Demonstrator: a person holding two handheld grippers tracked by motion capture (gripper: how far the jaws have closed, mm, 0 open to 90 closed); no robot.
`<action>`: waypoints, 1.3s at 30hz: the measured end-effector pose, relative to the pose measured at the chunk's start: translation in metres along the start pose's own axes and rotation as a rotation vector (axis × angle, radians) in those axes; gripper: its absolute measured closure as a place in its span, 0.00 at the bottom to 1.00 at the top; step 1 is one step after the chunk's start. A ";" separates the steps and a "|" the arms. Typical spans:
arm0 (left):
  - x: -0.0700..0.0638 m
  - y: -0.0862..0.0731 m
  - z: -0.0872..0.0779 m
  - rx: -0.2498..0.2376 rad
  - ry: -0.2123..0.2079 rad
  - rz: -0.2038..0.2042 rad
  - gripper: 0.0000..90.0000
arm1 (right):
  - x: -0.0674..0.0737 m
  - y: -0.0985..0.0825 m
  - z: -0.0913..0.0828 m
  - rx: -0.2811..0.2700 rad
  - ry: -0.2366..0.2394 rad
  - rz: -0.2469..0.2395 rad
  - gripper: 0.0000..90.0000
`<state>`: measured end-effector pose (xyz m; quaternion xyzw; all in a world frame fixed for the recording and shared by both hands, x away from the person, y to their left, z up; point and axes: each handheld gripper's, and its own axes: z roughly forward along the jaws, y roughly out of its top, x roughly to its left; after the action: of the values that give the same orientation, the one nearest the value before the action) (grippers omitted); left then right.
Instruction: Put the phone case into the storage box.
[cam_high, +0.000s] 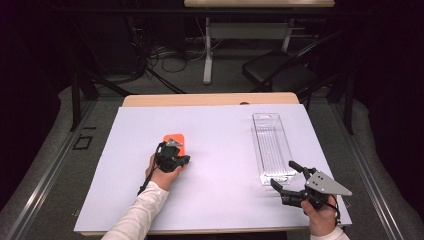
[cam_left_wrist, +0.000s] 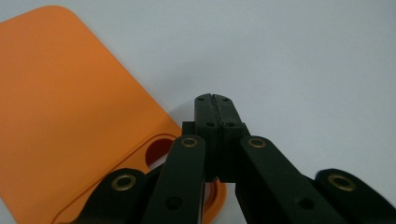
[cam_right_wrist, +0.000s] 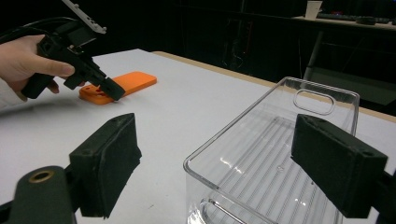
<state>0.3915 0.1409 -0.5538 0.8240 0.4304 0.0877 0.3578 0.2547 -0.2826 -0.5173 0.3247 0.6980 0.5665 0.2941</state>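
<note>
On the white sheet (cam_high: 215, 200) that covers the table, the left gripper (cam_high: 176, 161) stands over the near end of an orange phone case (cam_high: 176, 141), which lies flat left of the sheet's middle, well clear of every edge. In the left gripper view the two jaws are pressed together with only a thin seam between them, and they grip nothing; their tips (cam_left_wrist: 215, 100) point at bare sheet just beside the case's rounded lower corner, with the case's camera cut-out (cam_left_wrist: 156, 150) showing right behind the left jaw arm. The right gripper (cam_high: 286, 175) hovers near the sheet's front right corner, its jaws spread wide and empty, the short near end of a clear plastic tray (cam_high: 272, 147) just ahead of them (whether a pad touches the rim is not clear). In the right gripper view the tray's (cam_right_wrist: 275, 154) near corner sits between the two black pads (cam_right_wrist: 109, 163). The tray runs lengthwise along the sheet's right side. Between case and tray lies a broad bare stretch of sheet.
</note>
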 end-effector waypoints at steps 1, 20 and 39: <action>0.002 -0.004 -0.004 -0.006 -0.001 -0.008 1.00 | 0.000 0.000 0.000 0.001 -0.001 0.001 0.15; 0.017 -0.034 -0.034 -0.030 0.020 -0.052 1.00 | 0.001 0.000 0.000 0.001 -0.003 -0.002 0.15; 0.029 -0.046 -0.049 -0.025 0.048 -0.078 1.00 | 0.001 0.000 0.002 0.001 0.002 0.004 0.15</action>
<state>0.3576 0.2058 -0.5535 0.7998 0.4695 0.0990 0.3607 0.2551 -0.2808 -0.5180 0.3256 0.6980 0.5670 0.2922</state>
